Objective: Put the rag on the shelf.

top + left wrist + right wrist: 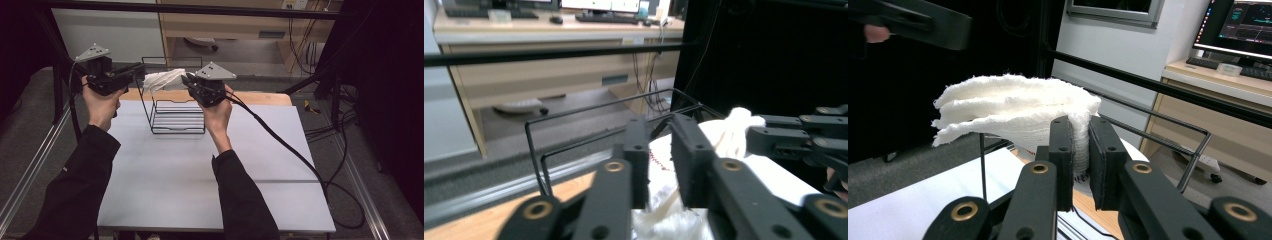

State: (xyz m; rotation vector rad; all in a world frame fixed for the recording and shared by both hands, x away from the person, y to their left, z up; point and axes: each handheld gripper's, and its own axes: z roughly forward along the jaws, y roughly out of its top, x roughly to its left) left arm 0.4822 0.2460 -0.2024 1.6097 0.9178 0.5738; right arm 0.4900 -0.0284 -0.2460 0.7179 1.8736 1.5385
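Stretching above the black wire rack [172, 112] at twelve o'clock on the desk [200, 170], a folded white towel [162, 79] is held in the air between both grippers. The right gripper [191, 81] is pinched on the towel's folded edge at three o'clock; the left gripper [141, 75] is nipped on the cloth at nine o'clock. The two-sided hold is judged to keep the layers flat for lowering. Nothing is seen lying inside the rack.
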